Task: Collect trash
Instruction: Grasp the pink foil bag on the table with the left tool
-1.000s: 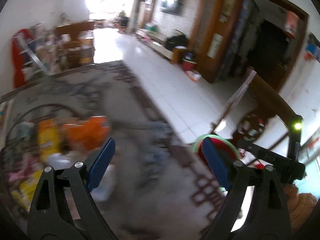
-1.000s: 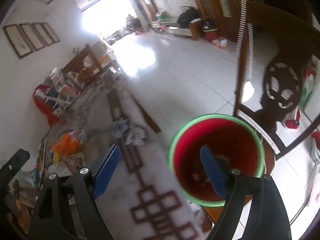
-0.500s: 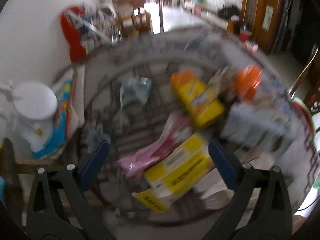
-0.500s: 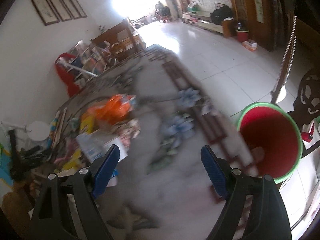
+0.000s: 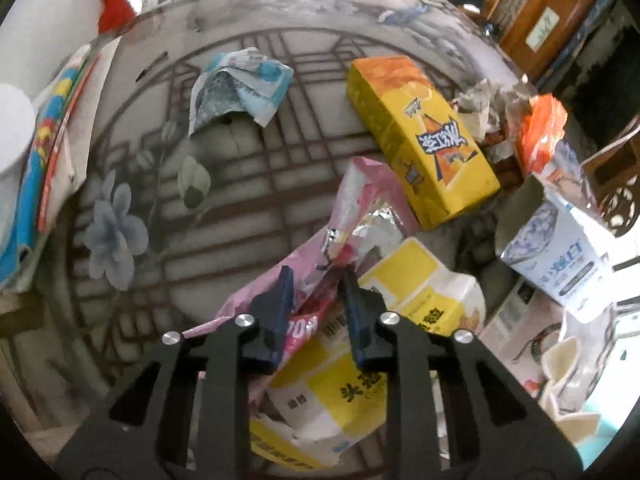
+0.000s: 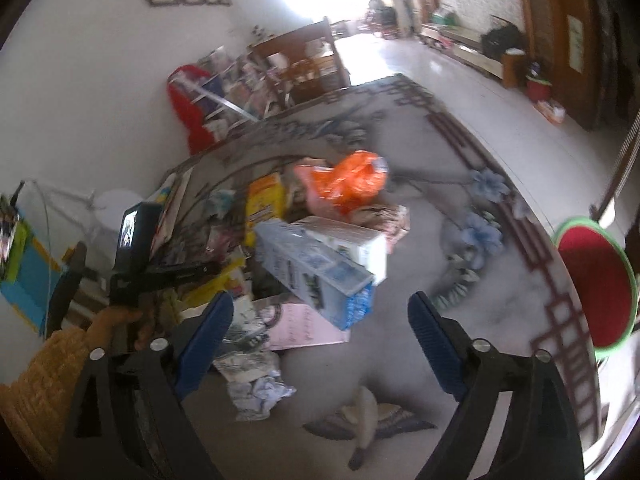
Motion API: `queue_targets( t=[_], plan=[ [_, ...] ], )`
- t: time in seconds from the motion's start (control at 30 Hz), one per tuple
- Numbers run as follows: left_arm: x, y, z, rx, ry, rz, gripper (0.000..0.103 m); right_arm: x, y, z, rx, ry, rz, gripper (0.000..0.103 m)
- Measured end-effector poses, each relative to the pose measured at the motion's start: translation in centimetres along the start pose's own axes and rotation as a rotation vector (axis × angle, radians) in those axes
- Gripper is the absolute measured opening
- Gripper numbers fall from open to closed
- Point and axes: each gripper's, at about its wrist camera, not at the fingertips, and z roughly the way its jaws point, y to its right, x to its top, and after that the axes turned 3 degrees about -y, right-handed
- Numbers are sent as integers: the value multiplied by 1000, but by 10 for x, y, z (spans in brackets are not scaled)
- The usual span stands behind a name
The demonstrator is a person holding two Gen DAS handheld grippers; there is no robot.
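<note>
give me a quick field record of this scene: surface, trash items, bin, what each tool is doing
surface: round patterned table
trash: pink wrapper, yellow box, blue wrapper, orange bag, blue-white carton, crumpled paper
bin: red bucket, green rim, beyond the table's right edge in the right wrist view
left tool: jaws have just closed, pinching the pink wrapper
right tool: jaws have just widened, nothing between them, above the table near the blue-white carton
</note>
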Motion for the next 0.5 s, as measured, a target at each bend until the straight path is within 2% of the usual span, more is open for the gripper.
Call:
queue_targets(
  t=[0.07, 0.13, 0.23, 0.3, 0.37, 0.4, 0.43, 0.5],
  plan=[
    [-7, -5, -8, -1, 19, -26, 10, 6, -8, 7, -7, -16, -34, 86],
    [-16, -12, -21, -14, 48, -58, 10, 12, -15, 15, -17, -27, -72, 86],
    [-32, -20, -47, -28, 105, -116, 10, 22, -28, 27, -79, -55, -157, 86],
    [-46, -28, -65, -21, 152, -157, 10, 28, -39, 32, -18, -69, -171, 83],
    [-56, -32, -78, -24, 184, -196, 10, 36, -58, 43, 130, -114, -145, 83],
    [-62, -36, -83, -29, 196, -214, 10, 40, -65, 50, 176, -139, -133, 83],
    [-71, -37, -89, -34, 208, -232, 10, 44, -75, 62, 211, -173, -122, 83],
    [-79, -37, -95, -15, 218, -247, 10, 52, -94, 97, 216, -267, -105, 83]
  ],
)
